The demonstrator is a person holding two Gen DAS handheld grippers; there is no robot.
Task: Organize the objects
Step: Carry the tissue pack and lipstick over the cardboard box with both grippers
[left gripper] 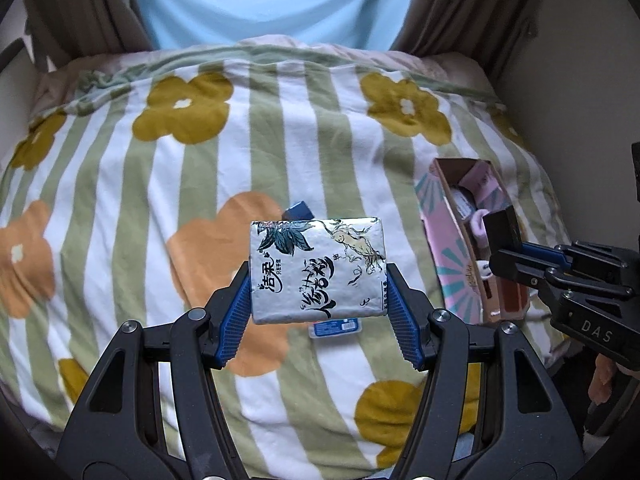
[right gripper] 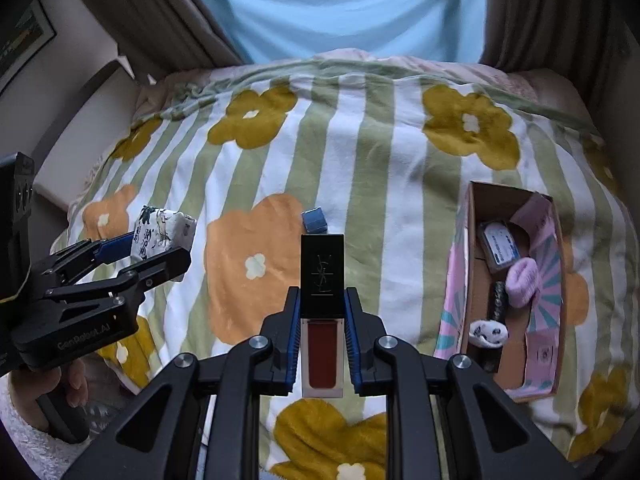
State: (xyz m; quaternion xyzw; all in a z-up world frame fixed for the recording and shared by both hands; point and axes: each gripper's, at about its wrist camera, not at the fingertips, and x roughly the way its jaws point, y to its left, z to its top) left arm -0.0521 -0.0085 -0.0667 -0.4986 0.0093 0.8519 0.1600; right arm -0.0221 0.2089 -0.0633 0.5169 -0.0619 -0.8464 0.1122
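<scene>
A person is holding 2 grippers above a bed covered by a blanket [left gripper: 120,184] with green and white stripes and big yellow and orange flowers.

The left gripper [left gripper: 318,298] is pinching a white tissue pack [left gripper: 318,272] printed with black lettering and dark leaves. Its blue pads [left gripper: 236,320] are pressing on the pack's 2 short sides, and the pack is sticking out forward past the fingertips, clear of the blanket. Just beyond the pack, a small blue box [left gripper: 298,211] is lying on an orange flower. Below the pack, a blue and white packet [left gripper: 335,327] is resting on the blanket.

The right gripper [right gripper: 322,334] is pinching a lip gloss tube [right gripper: 322,308]. Its jaws are pressed nearly together on the tube's sides. The black cap is pointing away from the gripper and the dark red body is sitting back between the fingers. The blue box [right gripper: 314,219] is lying just ahead of the cap.

To the right of both grippers, an open cardboard box [right gripper: 476,264] with pink printed flaps is sitting on the blanket. Inside it are lying a small grey packet [right gripper: 500,248], a lilac sock [right gripper: 522,282], a white patterned sock [right gripper: 488,334] and a dark tube [right gripper: 498,300].

At the far edge, light blue curtains [right gripper: 340,4] are hanging between brown drapes [right gripper: 160,12].
</scene>
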